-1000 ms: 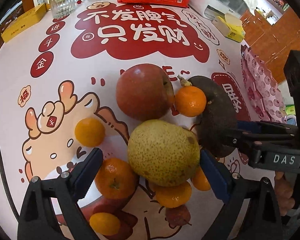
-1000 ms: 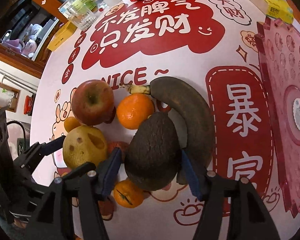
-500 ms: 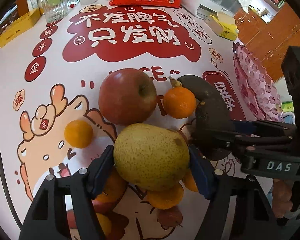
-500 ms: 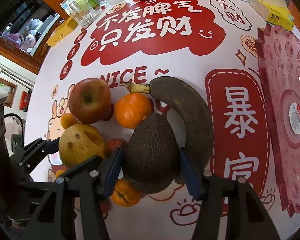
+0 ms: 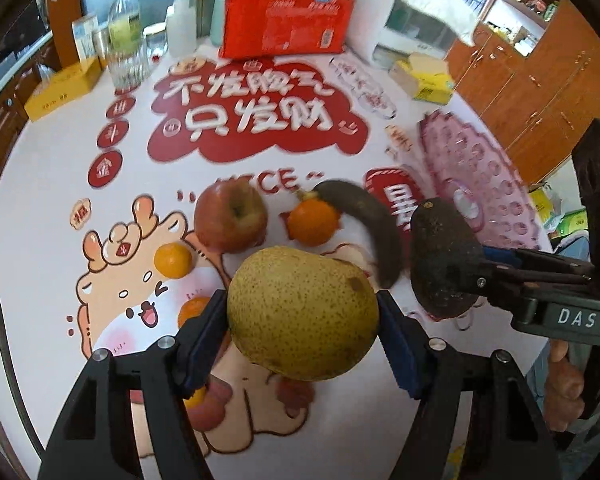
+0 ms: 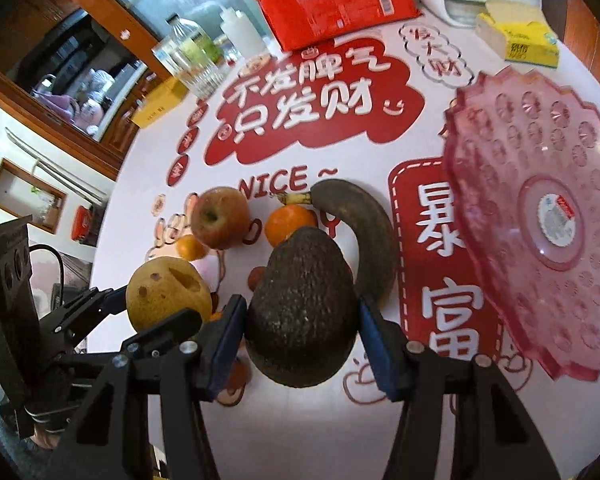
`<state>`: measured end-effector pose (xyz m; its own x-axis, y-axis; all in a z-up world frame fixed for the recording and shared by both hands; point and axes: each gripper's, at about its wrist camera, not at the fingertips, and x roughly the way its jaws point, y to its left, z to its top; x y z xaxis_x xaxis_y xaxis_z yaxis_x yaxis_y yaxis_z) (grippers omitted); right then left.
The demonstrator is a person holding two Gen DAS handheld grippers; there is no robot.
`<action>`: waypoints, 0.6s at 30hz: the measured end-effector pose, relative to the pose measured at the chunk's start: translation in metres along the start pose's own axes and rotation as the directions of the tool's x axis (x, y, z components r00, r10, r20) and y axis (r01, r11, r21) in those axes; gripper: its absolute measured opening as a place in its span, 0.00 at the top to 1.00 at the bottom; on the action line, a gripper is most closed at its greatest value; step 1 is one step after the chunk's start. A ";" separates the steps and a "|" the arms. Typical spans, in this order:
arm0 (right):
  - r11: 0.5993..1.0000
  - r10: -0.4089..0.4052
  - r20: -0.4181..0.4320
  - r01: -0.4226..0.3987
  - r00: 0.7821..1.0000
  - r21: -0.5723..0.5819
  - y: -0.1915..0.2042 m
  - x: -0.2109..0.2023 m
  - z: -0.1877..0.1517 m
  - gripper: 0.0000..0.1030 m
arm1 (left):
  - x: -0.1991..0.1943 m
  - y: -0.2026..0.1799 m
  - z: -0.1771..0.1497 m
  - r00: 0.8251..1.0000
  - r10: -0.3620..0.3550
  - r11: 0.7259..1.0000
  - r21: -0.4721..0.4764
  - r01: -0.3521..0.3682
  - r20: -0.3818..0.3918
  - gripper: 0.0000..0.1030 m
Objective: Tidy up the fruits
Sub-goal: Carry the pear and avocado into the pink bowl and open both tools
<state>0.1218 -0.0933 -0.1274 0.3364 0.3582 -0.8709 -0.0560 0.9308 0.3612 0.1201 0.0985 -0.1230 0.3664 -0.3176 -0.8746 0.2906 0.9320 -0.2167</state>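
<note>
My left gripper point(image 5: 300, 324) is shut on a speckled yellow-green pear point(image 5: 302, 314), held above the table. In the right wrist view my right gripper point(image 6: 301, 332) is shut on a dark avocado point(image 6: 302, 308), also off the table. The two grippers hang side by side, so the avocado point(image 5: 440, 256) shows at the right of the left wrist view. On the tablecloth below lie a red apple point(image 5: 230, 220), a blackened banana point(image 6: 360, 232), a mandarin point(image 6: 290, 224) and smaller mandarins point(image 5: 173, 260). A pink plastic fruit plate point(image 6: 540, 220) stands empty to the right.
At the table's far edge stand a red package point(image 5: 288, 20), a glass point(image 5: 128, 64), bottles, a yellow box point(image 5: 60, 88), a yellow tissue box point(image 5: 424, 80) and a white appliance point(image 5: 404, 28). A hand point(image 5: 564, 384) grips the right handle. Wooden cabinets lie beyond.
Both grippers closed, the left on the pear and the right on the avocado. Both then rose, lifting the fruits off the table, and more of the room came into view.
</note>
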 end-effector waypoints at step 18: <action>0.992 -0.124 0.309 0.123 0.943 0.025 -0.065 -0.153 -0.028 0.45 | -0.073 -0.161 0.044 0.978 -0.062 0.983 0.180 0.026 0.198 0.31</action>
<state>0.0482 -0.2068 -0.0273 0.6145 0.1994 -0.7633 0.0095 0.9656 0.2599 0.0857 -0.0357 -0.0048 0.5158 -0.4028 -0.7561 0.4539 0.8770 -0.1576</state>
